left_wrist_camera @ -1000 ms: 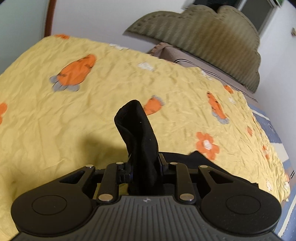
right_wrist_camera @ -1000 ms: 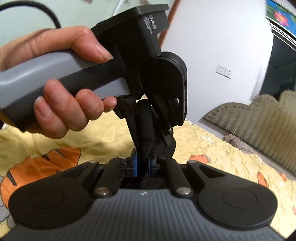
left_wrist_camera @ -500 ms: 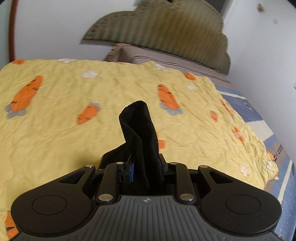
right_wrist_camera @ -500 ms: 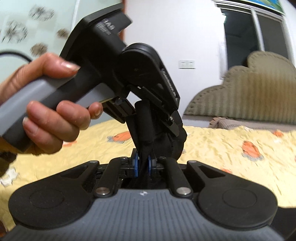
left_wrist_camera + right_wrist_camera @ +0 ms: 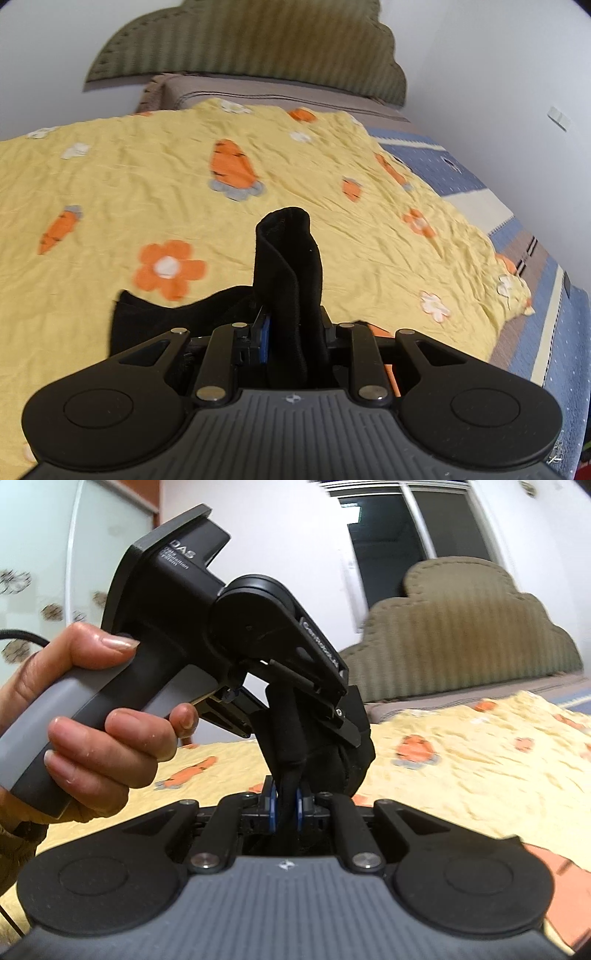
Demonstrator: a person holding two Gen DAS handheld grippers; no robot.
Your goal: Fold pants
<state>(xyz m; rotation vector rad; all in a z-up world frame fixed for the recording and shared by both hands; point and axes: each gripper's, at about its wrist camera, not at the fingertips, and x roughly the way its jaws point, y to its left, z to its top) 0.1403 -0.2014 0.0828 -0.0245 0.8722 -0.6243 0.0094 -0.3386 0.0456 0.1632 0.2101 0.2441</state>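
Observation:
The black pants (image 5: 288,266) are held up over a yellow bedspread (image 5: 110,177) with carrot and flower prints. My left gripper (image 5: 291,325) is shut on a fold of the black cloth that sticks up between its fingers; more cloth hangs to the left below it. My right gripper (image 5: 286,805) is shut on another bunch of the same pants (image 5: 288,731). In the right wrist view the left gripper's body and the hand (image 5: 103,731) that holds it are right in front, almost touching.
An olive scalloped headboard (image 5: 251,40) and a brown pillow edge (image 5: 280,96) lie at the far end of the bed. A blue patterned sheet (image 5: 436,162) shows at the right edge. A white wall and a dark window (image 5: 406,554) stand behind.
Both grippers have swung around with the pants still held; the views have turned toward the headboard. The hanging cloth now shows at the left of the left gripper.

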